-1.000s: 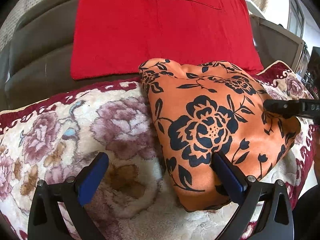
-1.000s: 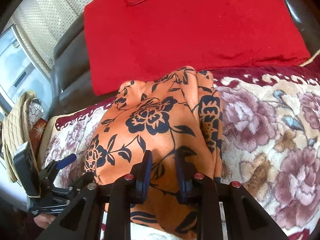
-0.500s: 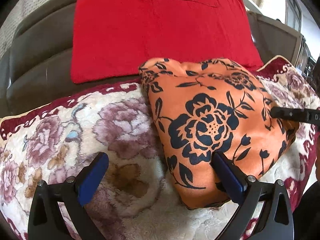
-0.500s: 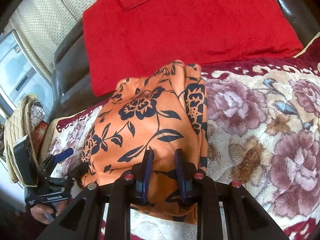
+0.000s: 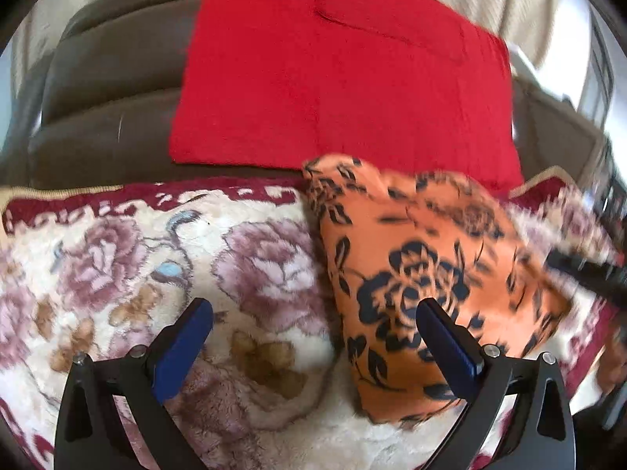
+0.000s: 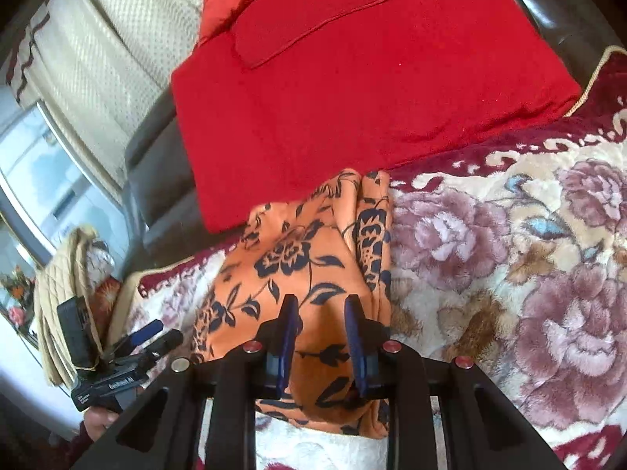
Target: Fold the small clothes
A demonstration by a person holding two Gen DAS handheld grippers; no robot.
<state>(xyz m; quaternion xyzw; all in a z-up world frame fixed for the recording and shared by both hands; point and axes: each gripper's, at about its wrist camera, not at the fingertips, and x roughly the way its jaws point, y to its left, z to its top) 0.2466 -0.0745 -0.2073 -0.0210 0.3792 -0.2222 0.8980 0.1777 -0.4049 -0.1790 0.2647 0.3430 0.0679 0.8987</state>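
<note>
A folded orange garment with a black flower print point(image 5: 423, 274) lies on the floral plush blanket point(image 5: 196, 258). It also shows in the right wrist view point(image 6: 301, 274). My left gripper point(image 5: 313, 333) is open and empty, with its right finger over the garment's near left part. My right gripper point(image 6: 319, 321) hangs over the garment's near edge with its jaws a small gap apart and nothing between them. The left gripper shows at the lower left of the right wrist view point(image 6: 153, 337), off the garment.
A red cushion point(image 5: 337, 74) leans on the dark sofa back point(image 5: 102, 90) behind the garment. A beige quilted cloth point(image 6: 62, 293) hangs at the left sofa end. A window point(image 6: 43, 180) is beyond it.
Both grippers have drawn back toward me. The right gripper's jaws have widened a little and it has lifted off the garment. The left wrist view swung right and is blurred.
</note>
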